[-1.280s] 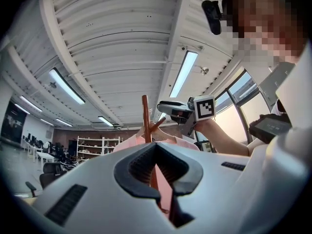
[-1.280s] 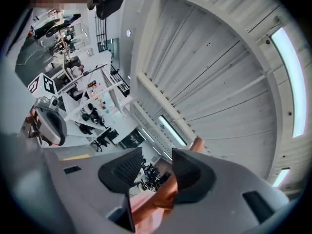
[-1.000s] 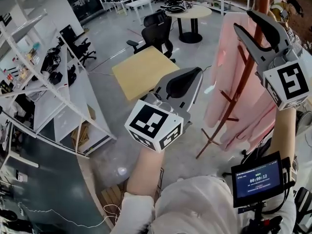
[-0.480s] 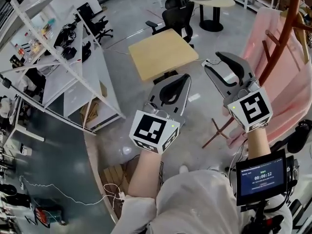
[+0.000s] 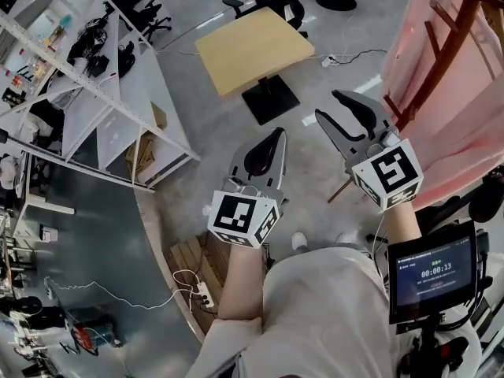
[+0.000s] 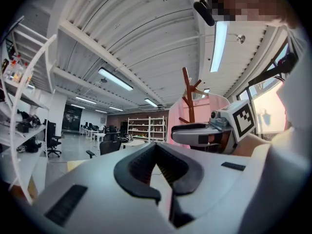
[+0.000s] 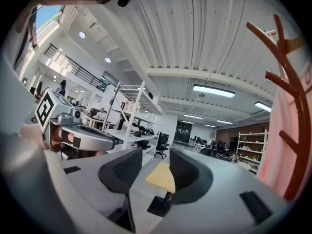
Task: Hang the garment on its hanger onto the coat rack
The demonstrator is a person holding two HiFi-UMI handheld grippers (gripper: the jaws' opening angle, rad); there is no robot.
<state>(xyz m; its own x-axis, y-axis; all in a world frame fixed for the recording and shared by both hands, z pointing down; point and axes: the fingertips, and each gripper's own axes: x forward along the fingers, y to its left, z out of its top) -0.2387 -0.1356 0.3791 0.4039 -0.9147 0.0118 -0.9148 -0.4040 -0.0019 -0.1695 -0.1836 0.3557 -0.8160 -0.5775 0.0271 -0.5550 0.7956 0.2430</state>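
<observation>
Beside the coat rack (image 5: 445, 46) bearing the pink garment (image 5: 465, 113), we are holding the left hand-held gripper (image 5: 274, 135) closed and the right hand-held gripper (image 5: 327, 104) apart, empty, best drawn back without snagging it

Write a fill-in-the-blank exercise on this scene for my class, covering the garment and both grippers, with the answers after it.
1. The garment hanging on the coat rack is ___ in colour.
2. The left gripper, its jaws together, holds ___.
3. Far off between the parted jaws of the right gripper, its own view shows the yellow top of a ___.

Missing words: pink; nothing; table
</observation>
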